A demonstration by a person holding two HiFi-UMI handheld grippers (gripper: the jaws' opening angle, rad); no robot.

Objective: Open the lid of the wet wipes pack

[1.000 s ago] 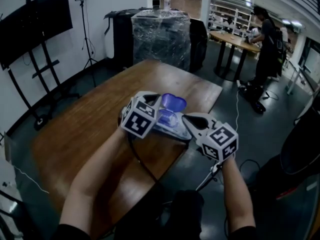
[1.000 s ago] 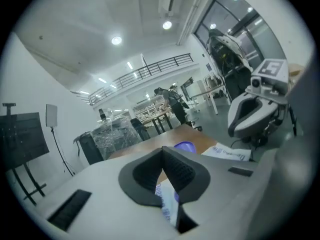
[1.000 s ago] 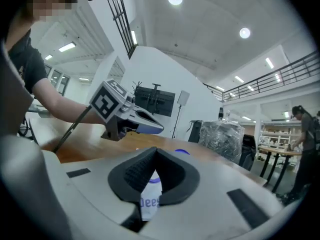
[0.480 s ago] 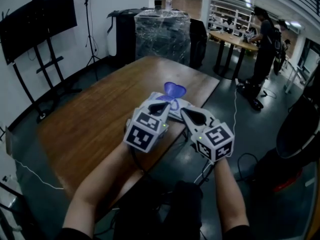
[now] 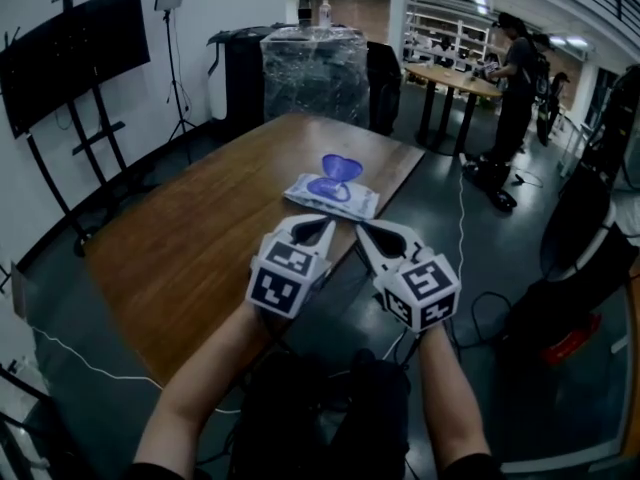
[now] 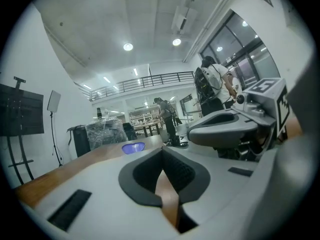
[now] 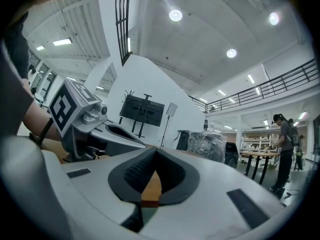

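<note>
Closed and empty, the left gripper (image 5: 316, 226) and right gripper (image 5: 366, 234) are hovering near the wet wipes pack (image 5: 330, 196); its purple lid (image 5: 342, 166) is standing raised, a plastic-wrapped crate (image 5: 320, 68) beyond.

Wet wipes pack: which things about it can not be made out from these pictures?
- Head view: the print on the wet wipes pack and the opening under its raised lid are too small and dim.
- Left gripper view: only the lid shows; the left gripper's own body covers the rest of the pack.
- Right gripper view: the pack does not show at all.
</note>
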